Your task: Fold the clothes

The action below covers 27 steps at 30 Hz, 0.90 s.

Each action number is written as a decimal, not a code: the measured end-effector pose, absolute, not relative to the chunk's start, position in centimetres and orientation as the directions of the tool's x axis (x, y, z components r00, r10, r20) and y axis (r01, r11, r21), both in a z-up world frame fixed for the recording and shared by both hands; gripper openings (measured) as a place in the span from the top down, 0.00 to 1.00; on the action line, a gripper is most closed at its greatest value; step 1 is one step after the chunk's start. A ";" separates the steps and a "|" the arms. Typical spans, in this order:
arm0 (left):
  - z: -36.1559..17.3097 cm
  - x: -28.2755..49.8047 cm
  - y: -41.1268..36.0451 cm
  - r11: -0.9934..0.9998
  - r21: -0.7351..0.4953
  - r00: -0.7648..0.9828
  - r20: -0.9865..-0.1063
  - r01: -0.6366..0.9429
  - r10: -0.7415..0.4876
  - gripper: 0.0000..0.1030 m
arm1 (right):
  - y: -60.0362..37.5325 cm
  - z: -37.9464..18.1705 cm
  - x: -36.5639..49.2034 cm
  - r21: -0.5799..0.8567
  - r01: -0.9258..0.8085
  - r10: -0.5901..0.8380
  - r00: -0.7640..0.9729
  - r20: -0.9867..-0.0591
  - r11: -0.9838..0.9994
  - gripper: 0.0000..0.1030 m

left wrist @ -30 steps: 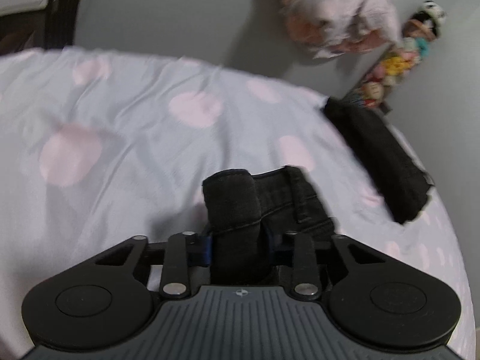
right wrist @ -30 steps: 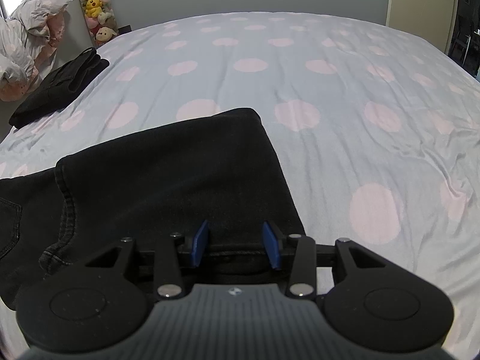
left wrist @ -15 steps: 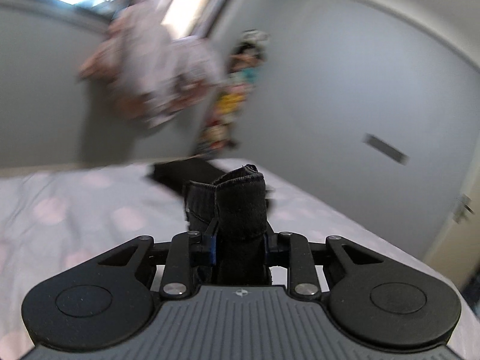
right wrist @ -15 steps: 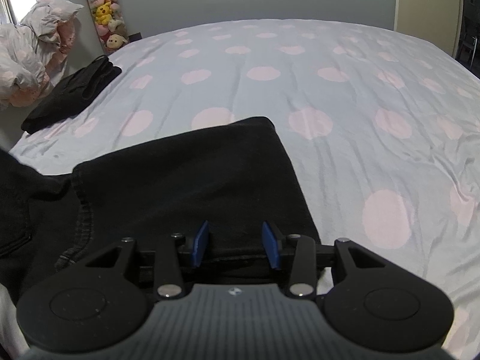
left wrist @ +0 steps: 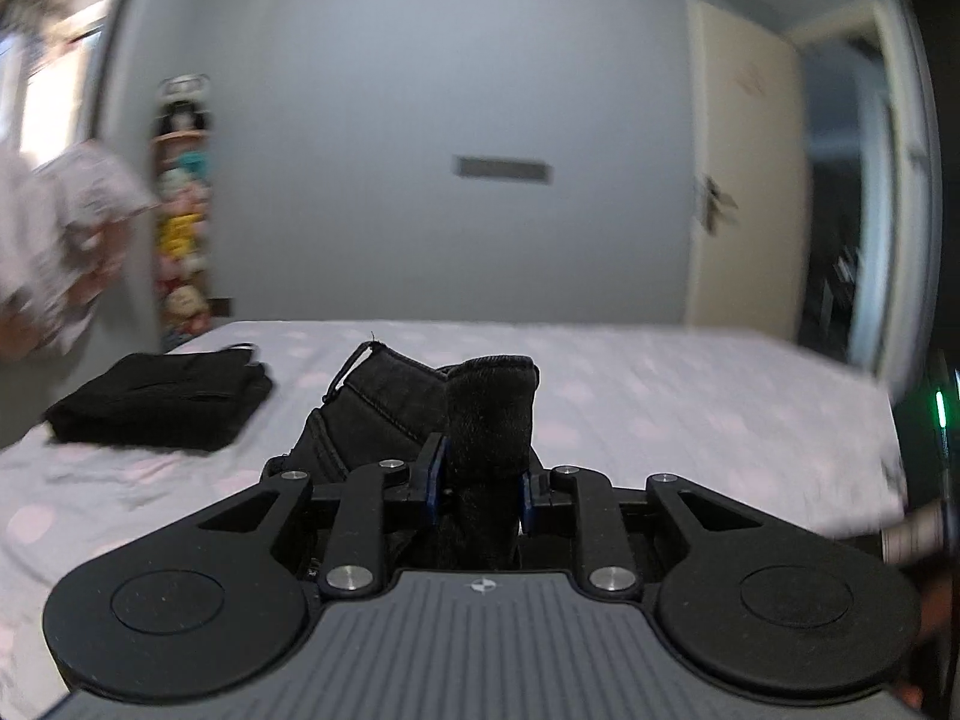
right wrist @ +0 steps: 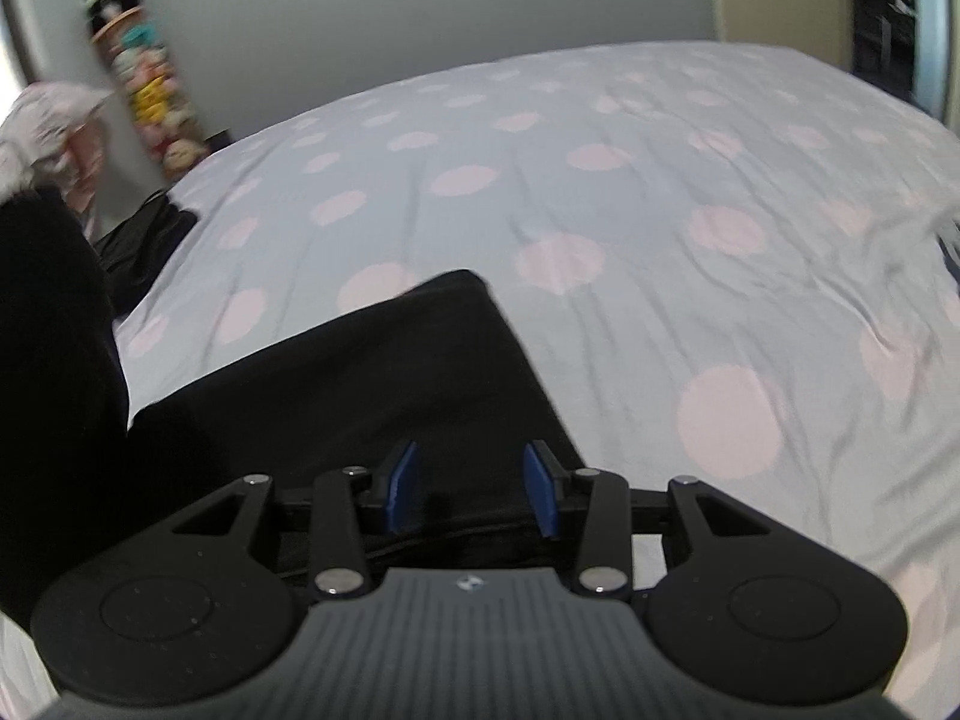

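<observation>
My left gripper (left wrist: pixel 477 480) is shut on a bunched fold of the black jeans (left wrist: pixel 384 408) and its jaws are still closing; the waistband stands up in front of it, lifted above the bed. In the right wrist view the rest of the black jeans (right wrist: pixel 360 384) lies flat on the polka-dot bed sheet (right wrist: pixel 660 180), and the lifted part rises as a dark mass at the left edge. My right gripper (right wrist: pixel 474 489) is open over the near hem, its blue pads (right wrist: pixel 401 483) bare with the cloth beneath them.
A folded black garment (left wrist: pixel 162 402) lies near the bed's left edge, also seen as the folded black garment (right wrist: pixel 150 234). A column of plush toys (left wrist: pixel 180 228) and a pale heap of clothes (left wrist: pixel 66 228) stand by the wall. A door (left wrist: pixel 744 180) is at the right.
My left gripper has lifted the jeans' waistband off the sheet, rolled and swung round toward the far wall. In the right view the raised cloth now fills the left edge; the right gripper stayed put.
</observation>
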<state>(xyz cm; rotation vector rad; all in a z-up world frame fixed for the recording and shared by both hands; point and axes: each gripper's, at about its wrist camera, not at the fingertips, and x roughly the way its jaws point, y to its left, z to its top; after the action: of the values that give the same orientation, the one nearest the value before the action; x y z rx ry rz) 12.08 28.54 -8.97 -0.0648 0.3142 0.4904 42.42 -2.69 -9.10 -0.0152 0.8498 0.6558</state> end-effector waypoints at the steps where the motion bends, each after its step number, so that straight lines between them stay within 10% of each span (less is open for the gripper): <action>1: -9.7 12.8 28.3 0.892 0.039 0.835 -0.335 -0.450 0.436 0.74 | -2.9 -9.2 42.7 0.250 -0.526 0.526 0.479 -0.703 0.813 0.58; 10: -15.4 16.7 27.3 0.958 0.077 0.799 -0.536 -0.275 0.273 0.72 | -3.3 -10.2 43.9 0.290 -0.466 0.508 0.457 -0.730 0.836 0.58; 27: -14.0 13.1 25.4 0.957 0.114 0.812 -0.509 -0.267 0.287 0.64 | -5.3 -8.7 43.2 0.450 -0.511 0.667 0.411 -0.621 0.733 0.52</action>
<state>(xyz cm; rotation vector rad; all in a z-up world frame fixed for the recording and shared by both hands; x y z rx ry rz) 13.05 25.38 -14.00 0.0373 0.5494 0.2959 43.20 -5.26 -8.75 0.2011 0.8735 0.7478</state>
